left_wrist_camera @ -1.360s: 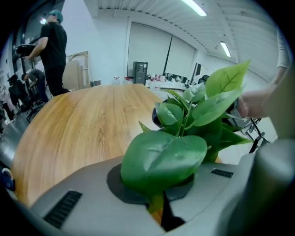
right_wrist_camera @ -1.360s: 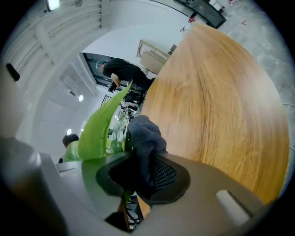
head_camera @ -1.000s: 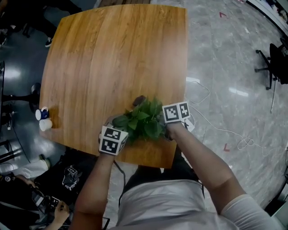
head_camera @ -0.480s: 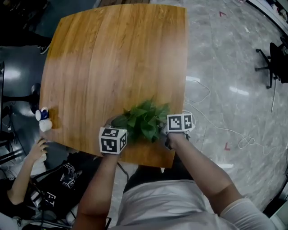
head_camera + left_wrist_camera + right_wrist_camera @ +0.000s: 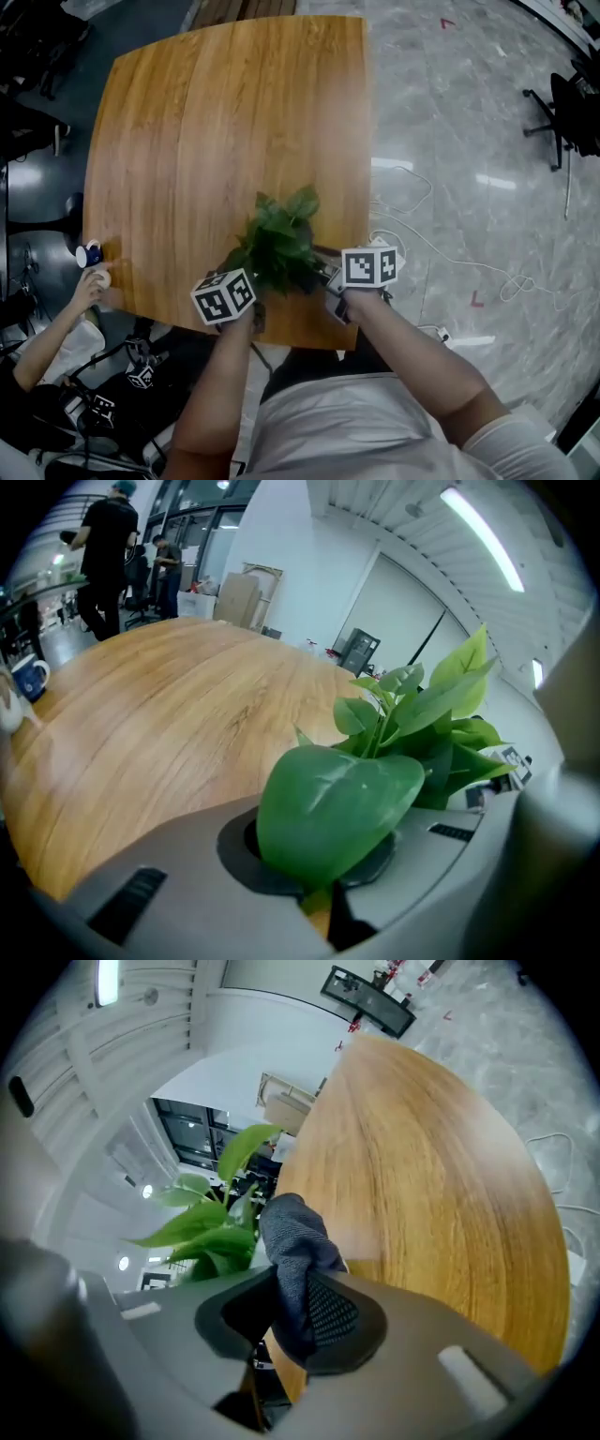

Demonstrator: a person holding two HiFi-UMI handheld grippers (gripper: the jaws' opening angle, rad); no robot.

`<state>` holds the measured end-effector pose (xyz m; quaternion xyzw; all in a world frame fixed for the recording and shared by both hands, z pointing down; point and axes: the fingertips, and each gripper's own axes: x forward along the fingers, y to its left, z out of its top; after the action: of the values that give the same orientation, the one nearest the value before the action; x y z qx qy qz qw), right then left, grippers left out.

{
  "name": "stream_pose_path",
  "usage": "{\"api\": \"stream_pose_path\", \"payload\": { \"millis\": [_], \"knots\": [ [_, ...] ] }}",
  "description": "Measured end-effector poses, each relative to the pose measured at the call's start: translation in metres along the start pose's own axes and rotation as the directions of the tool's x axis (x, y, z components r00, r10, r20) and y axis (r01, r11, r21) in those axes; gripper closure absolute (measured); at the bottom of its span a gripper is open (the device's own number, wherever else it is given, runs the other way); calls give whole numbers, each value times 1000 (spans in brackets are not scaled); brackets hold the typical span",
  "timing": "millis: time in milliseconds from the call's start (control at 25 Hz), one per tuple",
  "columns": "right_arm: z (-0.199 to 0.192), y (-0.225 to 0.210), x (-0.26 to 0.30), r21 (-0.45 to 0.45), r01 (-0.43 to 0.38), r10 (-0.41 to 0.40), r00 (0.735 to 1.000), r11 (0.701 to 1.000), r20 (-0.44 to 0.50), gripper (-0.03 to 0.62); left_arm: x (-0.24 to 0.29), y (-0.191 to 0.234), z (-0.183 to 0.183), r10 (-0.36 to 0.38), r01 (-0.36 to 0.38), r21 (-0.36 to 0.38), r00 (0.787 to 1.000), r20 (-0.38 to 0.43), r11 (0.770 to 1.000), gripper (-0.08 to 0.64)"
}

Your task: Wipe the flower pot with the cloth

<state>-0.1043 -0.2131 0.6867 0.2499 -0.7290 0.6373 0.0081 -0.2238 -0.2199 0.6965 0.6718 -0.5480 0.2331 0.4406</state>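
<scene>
Since the picture half a second back, both claws have dropped a little toward the near edge of the surface (image 5: 216, 131). The plant (image 5: 279, 246) between them has swung, so its leaves now reach away from me.

My right claw (image 5: 333, 281) sits just to the right of the plant and is pressed together on a grey knitted cloth (image 5: 292, 1241). A bunched fold of the cloth sticks out past the pads, beside the foliage.

My left claw (image 5: 246, 281) sits just to the left of the plant. Its own view shows it closed, with one broad green leaf (image 5: 337, 808) rising from between the pads, so it seems to be pinching that leaf.

The flower pot stands near the front edge of the wooden surface, under the foliage. The leaves hide its wall in every view.

I judge the pot to be rigid and weighted low by its filling, though it could slide or tip on the smooth wood. The leaves are soft and would tear or pull free, so a leaf makes a poor handle. The rim or wall would be the better place to steady it. The cloth is limp, so only the short bunched end can press firmly.

At the far left edge, another person's hand (image 5: 89, 286) rests beside two small cups (image 5: 91, 255).
</scene>
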Motion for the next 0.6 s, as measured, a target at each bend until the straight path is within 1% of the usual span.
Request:
{"api": "stream_pose_path", "payload": {
  "millis": [160,240,280,360,480,520,600],
  "knots": [
    [3,-45,17,42,53,-54,998,998,22,517,6,5,-1,-7,9,-122,1000,15,992,535],
    [3,-50,18,53,54,-55,998,997,27,517,8,6,-4,-5,9,-184,1000,22,983,535],
    [3,-44,16,48,47,-48,998,998,27,517,7,7,-6,-1,6,-214,1000,24,977,535],
    [3,-19,7,30,13,-13,1000,999,28,517,7,6,-9,3,4,-264,1000,23,964,535],
    [1,25,-3,-4,-46,46,998,999,29,517,5,4,-12,10,-2,-299,1000,27,954,535],
    [-1,31,-3,-14,-49,50,998,999,28,517,5,5,-13,14,-4,-304,999,31,953,535],
    [-5,22,1,-31,-20,21,999,999,24,517,3,7,-13,18,-5,-302,999,39,953,535]
  ]
}}
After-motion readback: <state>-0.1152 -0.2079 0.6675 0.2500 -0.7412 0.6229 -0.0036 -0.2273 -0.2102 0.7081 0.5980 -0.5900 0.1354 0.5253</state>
